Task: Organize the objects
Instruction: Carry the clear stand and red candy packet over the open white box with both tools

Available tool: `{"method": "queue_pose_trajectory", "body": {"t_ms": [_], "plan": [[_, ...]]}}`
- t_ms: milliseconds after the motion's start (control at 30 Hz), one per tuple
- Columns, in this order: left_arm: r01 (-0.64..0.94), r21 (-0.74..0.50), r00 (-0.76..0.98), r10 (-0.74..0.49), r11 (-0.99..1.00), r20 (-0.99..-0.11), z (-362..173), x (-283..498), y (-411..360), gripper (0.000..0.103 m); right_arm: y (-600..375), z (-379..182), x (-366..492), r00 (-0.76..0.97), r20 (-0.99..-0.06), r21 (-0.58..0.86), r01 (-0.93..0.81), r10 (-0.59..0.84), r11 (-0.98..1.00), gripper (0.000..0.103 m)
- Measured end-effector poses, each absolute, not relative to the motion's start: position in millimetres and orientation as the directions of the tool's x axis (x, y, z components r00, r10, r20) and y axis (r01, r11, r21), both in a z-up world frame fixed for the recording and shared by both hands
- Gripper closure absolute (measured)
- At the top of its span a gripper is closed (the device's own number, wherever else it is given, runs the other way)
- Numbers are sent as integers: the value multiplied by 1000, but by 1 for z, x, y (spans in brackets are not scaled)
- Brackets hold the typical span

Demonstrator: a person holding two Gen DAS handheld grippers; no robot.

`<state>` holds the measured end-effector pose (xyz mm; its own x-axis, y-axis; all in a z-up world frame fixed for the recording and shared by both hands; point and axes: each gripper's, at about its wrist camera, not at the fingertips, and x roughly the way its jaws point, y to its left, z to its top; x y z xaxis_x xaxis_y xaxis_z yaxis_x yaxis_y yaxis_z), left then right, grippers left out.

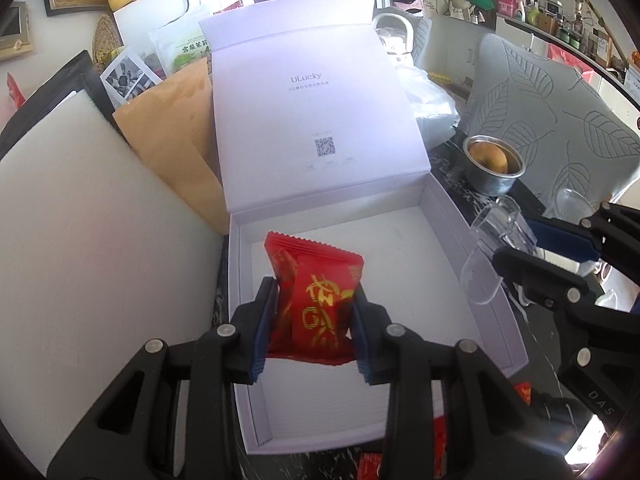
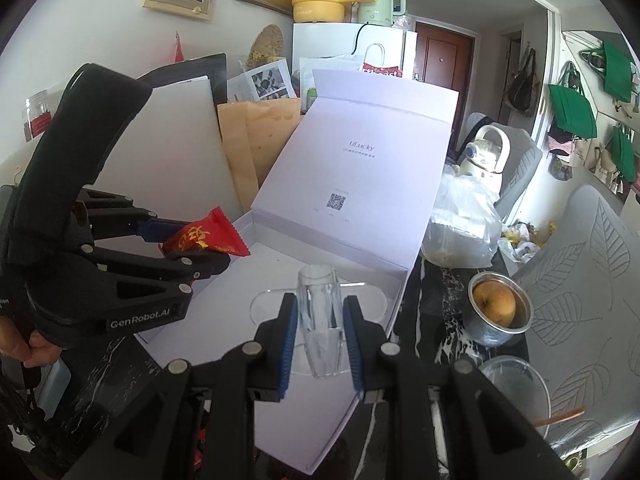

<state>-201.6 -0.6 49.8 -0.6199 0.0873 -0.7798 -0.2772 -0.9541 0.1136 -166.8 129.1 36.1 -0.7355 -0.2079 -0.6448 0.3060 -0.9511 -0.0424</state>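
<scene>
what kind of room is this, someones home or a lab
Most likely a lived-in home, around a kitchen or dining corner. A yellow cooker pot and a green kettle sit atop a white fridge, green tote bags hang on the wall, and a wooden entry door stands behind.

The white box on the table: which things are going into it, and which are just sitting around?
Part of the job:
- white box, open
- red snack packet, held by the left hand-held gripper
- clear plastic piece, held by the right hand-held gripper

Just lying about:
- metal bowl with fruit
- brown envelope
- plastic bag
- white foam sheet
</scene>
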Motion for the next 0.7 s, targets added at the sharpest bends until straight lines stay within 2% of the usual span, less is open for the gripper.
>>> {"method": "queue_pose_trajectory", "body": {"t_ms": [367, 700], "plan": [[-269, 130, -608, 64, -954, -791, 41, -237, 8, 70, 128, 33, -204, -723, -662, -38, 295, -197, -955, 81], [-260, 128, -556, 40, -957, -830, 12, -264, 8, 70, 118, 18, -234, -692, -694, -23, 297, -199, -954, 81]]}}
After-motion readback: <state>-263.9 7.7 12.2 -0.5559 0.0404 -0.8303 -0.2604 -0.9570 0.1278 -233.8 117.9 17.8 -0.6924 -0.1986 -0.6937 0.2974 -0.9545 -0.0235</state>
